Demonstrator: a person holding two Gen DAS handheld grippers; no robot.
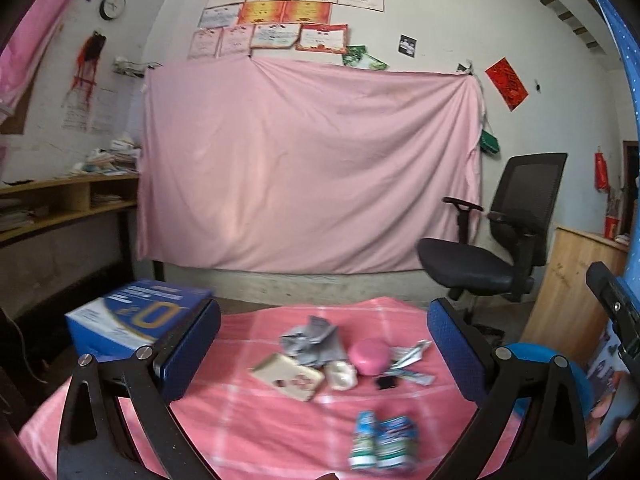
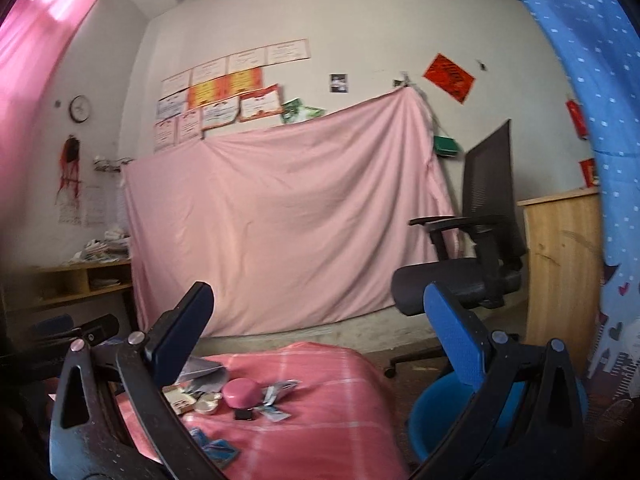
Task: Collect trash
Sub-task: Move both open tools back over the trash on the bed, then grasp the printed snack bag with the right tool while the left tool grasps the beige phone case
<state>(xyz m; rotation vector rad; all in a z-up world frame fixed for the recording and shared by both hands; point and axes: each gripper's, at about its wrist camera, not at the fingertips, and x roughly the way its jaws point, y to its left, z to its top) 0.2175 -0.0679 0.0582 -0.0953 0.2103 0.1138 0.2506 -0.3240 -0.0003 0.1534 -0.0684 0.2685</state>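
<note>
Hovering over a pink checked tablecloth (image 1: 280, 432) littered with wrappers (image 1: 310, 340), left gripper (image 1: 324, 356) and right gripper (image 2: 320, 344) both spread wide, empty, pink sheet (image 1: 308, 164) on the wall, office chair (image 1: 500, 232) beside it

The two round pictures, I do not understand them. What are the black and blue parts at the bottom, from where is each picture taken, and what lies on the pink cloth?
A person holds one two-finger gripper in each hand; a fisheye camera on each looks forward along its fingers. One view shows the left gripper, the other the right gripper. Both stand open and hold nothing. On the pink checked cloth lie trash and small things: crumpled grey wrapper, pink round case, beige phone case, two small bottles, blurred. A blue bin stands beside the table, at the right.
</note>
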